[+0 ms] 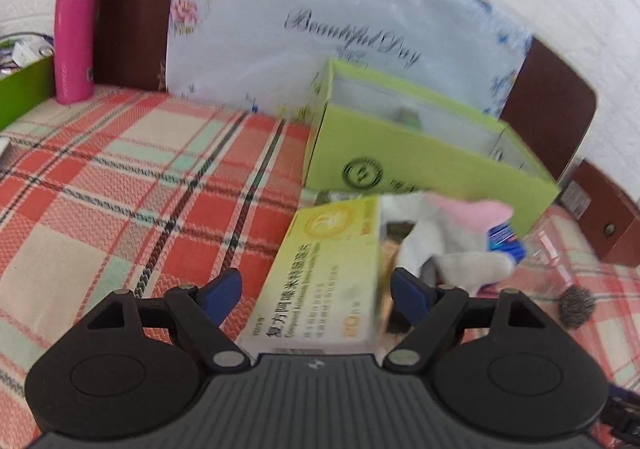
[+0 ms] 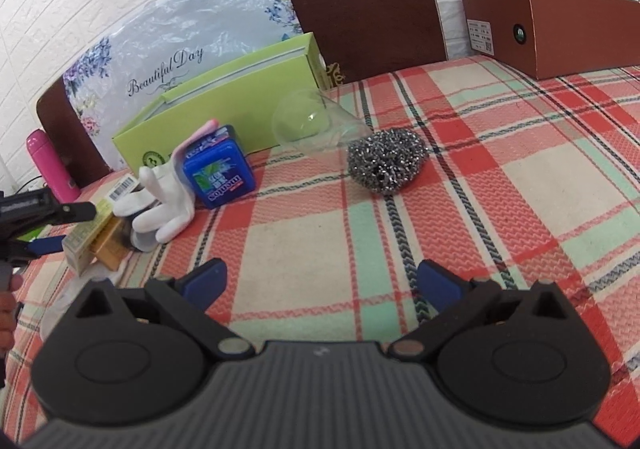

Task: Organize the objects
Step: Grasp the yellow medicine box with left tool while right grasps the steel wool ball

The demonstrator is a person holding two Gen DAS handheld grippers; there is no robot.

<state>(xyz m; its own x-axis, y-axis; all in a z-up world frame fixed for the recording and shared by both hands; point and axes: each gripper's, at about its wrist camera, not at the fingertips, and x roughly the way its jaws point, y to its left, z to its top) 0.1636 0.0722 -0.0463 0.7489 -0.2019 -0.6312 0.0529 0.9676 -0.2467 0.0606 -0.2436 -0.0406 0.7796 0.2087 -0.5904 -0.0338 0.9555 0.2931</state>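
My left gripper (image 1: 318,291) is open, its blue fingers on either side of a yellow-green medicine box (image 1: 328,273), not touching it. The box lies on the plaid cloth in front of an open green box (image 1: 424,161). A white glove (image 1: 444,245) and a blue tin (image 1: 506,239) lie to its right. In the right wrist view my right gripper (image 2: 320,279) is open and empty over the cloth. Ahead are the blue tin (image 2: 219,175), the white glove (image 2: 160,201), a clear plastic cup on its side (image 2: 316,123), a steel scourer (image 2: 386,161), the green box (image 2: 224,117) and the medicine box (image 2: 86,237).
A pink bottle (image 1: 76,37) and a green tray (image 1: 20,89) stand at the far left. A brown box (image 2: 560,29) sits at the back right. A floral board (image 1: 320,17) and brown chair backs (image 2: 356,1) stand behind the table. The left gripper shows at the left edge (image 2: 40,225).
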